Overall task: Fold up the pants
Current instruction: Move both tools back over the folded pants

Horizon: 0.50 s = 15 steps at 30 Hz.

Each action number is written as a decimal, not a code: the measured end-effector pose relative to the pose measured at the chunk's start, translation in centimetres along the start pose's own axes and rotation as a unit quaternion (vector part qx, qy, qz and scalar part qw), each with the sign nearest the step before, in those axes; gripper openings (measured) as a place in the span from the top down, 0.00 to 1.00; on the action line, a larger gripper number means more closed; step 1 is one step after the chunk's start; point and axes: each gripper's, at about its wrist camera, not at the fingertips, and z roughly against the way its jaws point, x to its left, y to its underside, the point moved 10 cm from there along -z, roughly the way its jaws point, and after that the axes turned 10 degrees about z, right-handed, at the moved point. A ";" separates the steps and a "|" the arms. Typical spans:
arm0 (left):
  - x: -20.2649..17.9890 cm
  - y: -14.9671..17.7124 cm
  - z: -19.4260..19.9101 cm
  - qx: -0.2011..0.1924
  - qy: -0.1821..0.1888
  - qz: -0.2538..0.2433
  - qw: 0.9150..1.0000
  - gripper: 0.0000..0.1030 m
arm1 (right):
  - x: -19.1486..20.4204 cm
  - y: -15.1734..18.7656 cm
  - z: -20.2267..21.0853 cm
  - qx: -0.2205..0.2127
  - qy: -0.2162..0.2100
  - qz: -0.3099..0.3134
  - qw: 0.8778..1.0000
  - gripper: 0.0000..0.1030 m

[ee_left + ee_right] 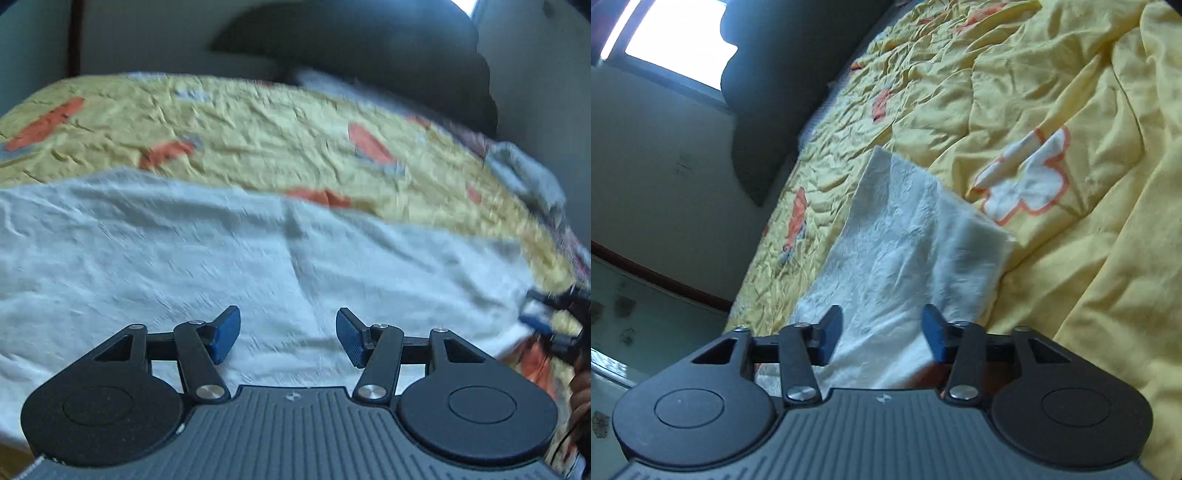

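Note:
The white pants lie flat across a yellow bedspread, filling the lower half of the left wrist view. My left gripper hovers over them, open and empty. In the right wrist view the pants show as a folded white strip running away from me, its far end squared off. My right gripper is open just above the near end of the strip, one blue pad on each side of it. The right gripper also shows at the right edge of the left wrist view.
The bedspread is yellow with orange and white flower prints and heavily wrinkled, bunched in folds on the right. A dark headboard stands at the bed's far end. A wall and window lie to the left, with floor below.

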 end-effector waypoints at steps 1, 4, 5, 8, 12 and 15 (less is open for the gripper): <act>0.1 1.3 -0.4 0.014 -0.004 0.000 1.000 0.41 | -0.4 -0.1 0.0 0.001 -0.007 -0.009 1.000 0.64; 0.2 2.1 -0.1 0.002 -0.011 -0.032 0.999 0.41 | -0.8 -0.2 0.4 0.004 -0.014 -0.011 1.000 0.65; 0.1 2.0 -0.2 0.003 -0.014 -0.039 0.999 0.40 | -0.8 -0.3 0.9 0.000 -0.012 -0.011 1.000 0.63; -0.4 2.3 0.0 0.005 -0.011 -0.052 0.999 0.33 | -1.8 -1.2 4.3 -0.046 -0.001 -0.019 0.999 0.57; -1.2 2.6 -0.2 0.000 -0.006 -0.065 0.998 0.20 | -3.9 -1.5 6.3 -0.051 0.019 -0.055 0.997 0.54; -1.9 3.1 -0.8 0.003 -0.009 -0.086 0.996 0.10 | -5.0 -1.0 5.0 -0.014 0.035 -0.068 0.997 0.57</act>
